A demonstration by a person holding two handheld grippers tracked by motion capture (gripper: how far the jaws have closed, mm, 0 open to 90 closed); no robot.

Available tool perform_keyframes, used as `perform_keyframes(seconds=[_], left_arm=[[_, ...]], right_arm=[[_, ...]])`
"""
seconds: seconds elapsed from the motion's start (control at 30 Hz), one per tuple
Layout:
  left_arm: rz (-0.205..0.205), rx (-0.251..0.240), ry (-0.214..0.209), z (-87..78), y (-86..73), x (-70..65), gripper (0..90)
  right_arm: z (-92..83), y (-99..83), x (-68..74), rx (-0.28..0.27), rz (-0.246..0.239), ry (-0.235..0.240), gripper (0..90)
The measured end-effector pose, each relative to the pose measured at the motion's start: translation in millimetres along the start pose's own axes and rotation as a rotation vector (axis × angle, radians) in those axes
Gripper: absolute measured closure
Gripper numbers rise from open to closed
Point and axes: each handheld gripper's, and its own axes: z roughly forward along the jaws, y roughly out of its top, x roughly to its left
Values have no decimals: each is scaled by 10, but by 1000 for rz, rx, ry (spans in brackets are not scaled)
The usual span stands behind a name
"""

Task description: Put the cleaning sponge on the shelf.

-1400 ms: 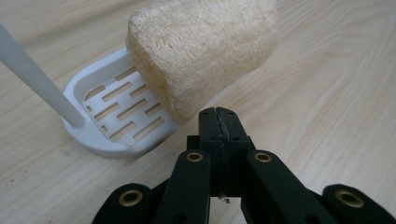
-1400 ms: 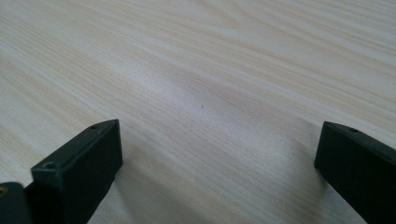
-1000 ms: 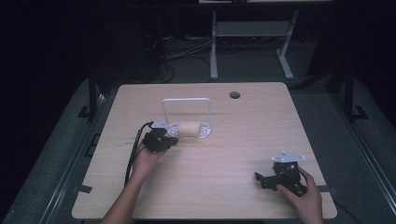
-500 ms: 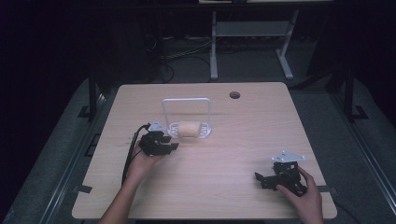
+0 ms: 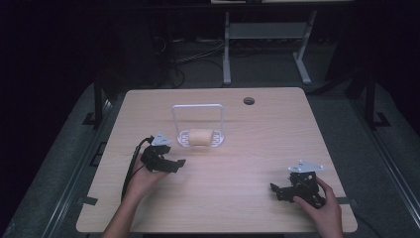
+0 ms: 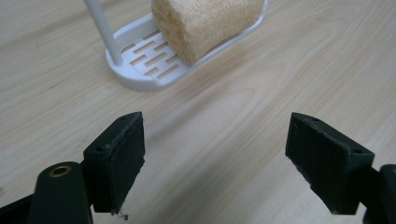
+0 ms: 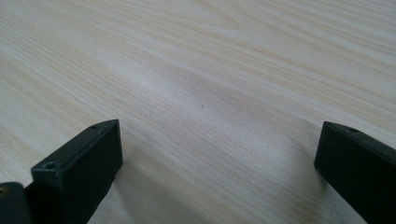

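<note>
A tan sponge (image 5: 200,136) lies in a white slotted rack (image 5: 217,141) with a tall wire hoop, near the table's middle. In the left gripper view the sponge (image 6: 205,23) and rack (image 6: 140,70) sit just ahead. My left gripper (image 5: 174,164) rests on the table a little to the front left of the rack. Its jaws have just been opening, and the left gripper (image 6: 217,163) now stands open with only bare wood between its pads. At the front right, my right gripper (image 5: 277,191) is open over bare wood, as the right gripper view shows of the right gripper (image 7: 219,172).
The wooden table (image 5: 257,148) has a round cable hole (image 5: 248,100) at the back right. A black cable (image 5: 130,171) trails from the left gripper toward the front edge. A white metal stand (image 5: 262,29) is on the floor behind the table.
The left gripper has drawn back from the rack toward the person, and its jaws have gone from nearly shut to wide. The sponge stays in the rack. The right hand has not moved.
</note>
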Motion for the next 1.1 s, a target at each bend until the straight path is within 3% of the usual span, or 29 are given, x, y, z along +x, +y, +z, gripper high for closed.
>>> perform_keyframes(seconds=[0.67, 1.1], left_arm=[[-30, -26, 47, -342, -367, 82, 183], [-25, -21, 47, -486, -703, -24, 181]], right_arm=[[0, 0, 0, 0, 0, 0, 7], [0, 0, 2, -1, 2, 1, 7]])
